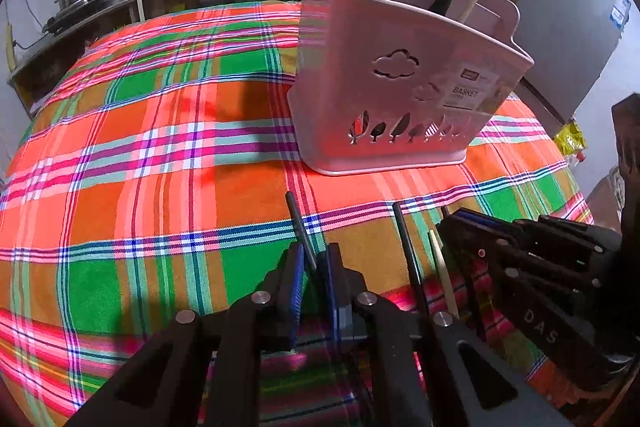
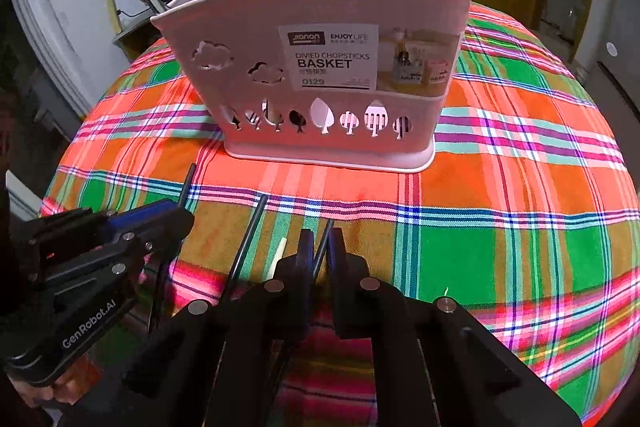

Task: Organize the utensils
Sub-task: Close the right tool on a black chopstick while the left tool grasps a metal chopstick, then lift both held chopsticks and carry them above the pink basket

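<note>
Plaid tablecloth (image 1: 140, 167): black chopstick (image 1: 299, 227) in left tongs (image 1: 314, 267), tip toward basket (image 1: 400, 87).

Both grippers low and side by side, each clamped on a thin dark stick.

Left gripper (image 1: 316, 267) at 6 o'clock in its own view, fingers nearly closed, pinching a black chopstick (image 1: 300, 227); right gripper (image 2: 322, 251) likewise nipping a dark chopstick (image 2: 323, 247), with its neighbour at 8 o'clock.

Glossy pink plastic basket (image 2: 320, 27) on matt woven plaid cloth (image 2: 500, 187)
</note>
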The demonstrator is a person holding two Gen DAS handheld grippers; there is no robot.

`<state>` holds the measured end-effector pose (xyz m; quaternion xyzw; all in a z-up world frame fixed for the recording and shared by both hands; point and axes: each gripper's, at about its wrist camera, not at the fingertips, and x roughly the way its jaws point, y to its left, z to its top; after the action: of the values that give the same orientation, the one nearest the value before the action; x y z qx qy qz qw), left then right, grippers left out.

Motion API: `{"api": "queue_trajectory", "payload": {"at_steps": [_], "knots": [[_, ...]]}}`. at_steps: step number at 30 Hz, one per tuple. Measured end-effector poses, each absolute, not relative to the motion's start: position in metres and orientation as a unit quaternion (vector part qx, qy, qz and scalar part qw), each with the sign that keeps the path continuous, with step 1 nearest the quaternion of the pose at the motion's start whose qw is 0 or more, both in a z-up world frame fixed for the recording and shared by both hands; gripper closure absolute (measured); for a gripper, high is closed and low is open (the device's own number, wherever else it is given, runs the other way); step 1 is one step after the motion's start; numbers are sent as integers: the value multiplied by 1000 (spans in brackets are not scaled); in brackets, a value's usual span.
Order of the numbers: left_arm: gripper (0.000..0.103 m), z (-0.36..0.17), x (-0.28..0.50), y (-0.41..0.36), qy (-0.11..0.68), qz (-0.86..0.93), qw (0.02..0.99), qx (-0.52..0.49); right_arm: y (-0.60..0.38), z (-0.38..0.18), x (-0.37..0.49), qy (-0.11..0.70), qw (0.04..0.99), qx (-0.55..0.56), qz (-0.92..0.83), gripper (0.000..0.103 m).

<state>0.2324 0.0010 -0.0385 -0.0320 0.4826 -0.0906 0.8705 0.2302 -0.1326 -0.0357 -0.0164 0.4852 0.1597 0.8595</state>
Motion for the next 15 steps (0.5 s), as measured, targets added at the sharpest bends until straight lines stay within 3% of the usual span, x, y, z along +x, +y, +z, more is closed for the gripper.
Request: {"api": "queue_trajectory", "payload": {"at_steps": [6, 15], "knots": [[99, -35, 233, 5, 488, -108, 865, -46, -148, -33, 233, 486, 854, 25, 183, 98], [99, -2, 230, 7, 461, -127, 877, -52, -174, -5, 225, 457, 865, 52, 200, 98]]}}
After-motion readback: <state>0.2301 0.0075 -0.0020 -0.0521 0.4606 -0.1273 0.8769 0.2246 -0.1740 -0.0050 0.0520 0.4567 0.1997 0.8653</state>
